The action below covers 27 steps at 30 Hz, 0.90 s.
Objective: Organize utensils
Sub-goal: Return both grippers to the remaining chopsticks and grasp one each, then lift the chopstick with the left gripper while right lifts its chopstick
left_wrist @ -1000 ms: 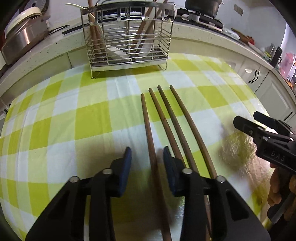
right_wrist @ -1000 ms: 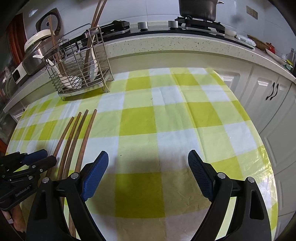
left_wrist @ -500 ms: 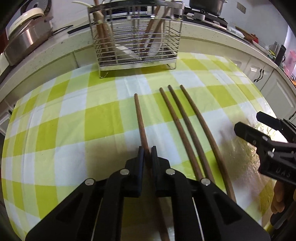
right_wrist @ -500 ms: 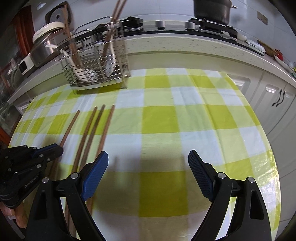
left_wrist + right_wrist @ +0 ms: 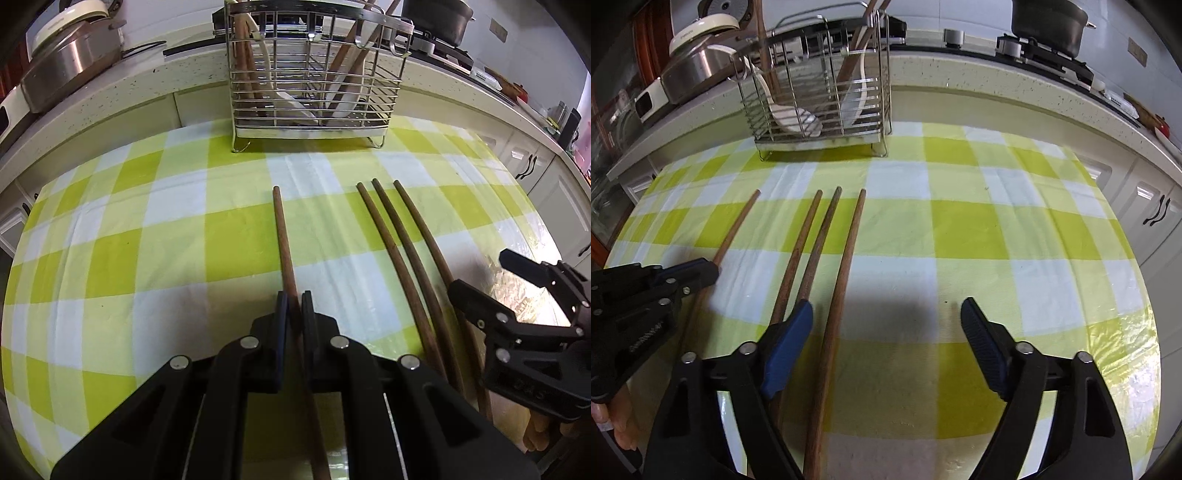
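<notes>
Your left gripper point(image 5: 293, 308) is clamped on the leftmost chopstick point(image 5: 282, 236), which points at the wire rack point(image 5: 314, 74) across the checked cloth point(image 5: 147, 240). Your right gripper point(image 5: 886, 332) hangs with fingers wide apart over the three other chopsticks point(image 5: 812, 251) (its left finger just above them). With the grip this far from the tip, the long stick may pivot or snag the rack wires on the way in.

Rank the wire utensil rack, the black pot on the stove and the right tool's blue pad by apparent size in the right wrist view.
1. Wire utensil rack, clearly largest.
2. and 3. Black pot and blue pad: similar; the pad is much nearer the camera, so unranked.
</notes>
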Each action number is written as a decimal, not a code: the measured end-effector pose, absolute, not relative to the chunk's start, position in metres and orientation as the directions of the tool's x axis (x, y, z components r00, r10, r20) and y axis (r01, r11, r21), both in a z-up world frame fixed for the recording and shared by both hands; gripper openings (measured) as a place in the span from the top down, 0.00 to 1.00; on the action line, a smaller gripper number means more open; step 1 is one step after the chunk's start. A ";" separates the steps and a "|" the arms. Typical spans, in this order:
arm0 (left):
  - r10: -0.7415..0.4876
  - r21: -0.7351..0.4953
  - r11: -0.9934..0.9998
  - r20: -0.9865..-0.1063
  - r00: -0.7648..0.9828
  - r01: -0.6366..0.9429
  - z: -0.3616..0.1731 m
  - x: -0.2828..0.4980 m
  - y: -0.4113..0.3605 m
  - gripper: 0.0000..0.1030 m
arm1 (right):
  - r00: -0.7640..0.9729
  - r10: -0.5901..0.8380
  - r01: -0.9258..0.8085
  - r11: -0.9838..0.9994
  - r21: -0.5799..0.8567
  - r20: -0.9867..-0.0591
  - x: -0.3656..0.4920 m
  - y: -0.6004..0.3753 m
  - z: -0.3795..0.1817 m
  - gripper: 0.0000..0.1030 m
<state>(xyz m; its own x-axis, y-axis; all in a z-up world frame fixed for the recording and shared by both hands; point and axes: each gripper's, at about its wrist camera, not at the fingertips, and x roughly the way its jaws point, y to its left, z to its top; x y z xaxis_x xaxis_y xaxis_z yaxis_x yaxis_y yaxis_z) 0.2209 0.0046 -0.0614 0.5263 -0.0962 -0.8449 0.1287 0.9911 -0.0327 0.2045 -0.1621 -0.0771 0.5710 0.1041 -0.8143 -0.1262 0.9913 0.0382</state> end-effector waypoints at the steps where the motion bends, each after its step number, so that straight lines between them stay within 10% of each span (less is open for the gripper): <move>1: -0.098 -0.034 0.991 -0.845 0.526 0.129 -0.062 0.221 0.005 0.93 | 0.567 0.100 -0.125 0.992 0.034 -0.818 0.205 -0.161 -0.079 0.33; 15: -0.098 -0.035 0.991 -0.843 0.528 0.128 -0.062 0.222 0.004 0.93 | 0.578 0.110 -0.174 0.985 0.010 -0.809 0.208 -0.147 -0.078 0.77; 27: -0.103 -0.034 0.990 -0.841 0.531 0.140 -0.059 0.221 0.001 0.93 | 0.579 0.135 -0.161 0.986 0.049 -0.804 0.209 -0.157 -0.076 0.90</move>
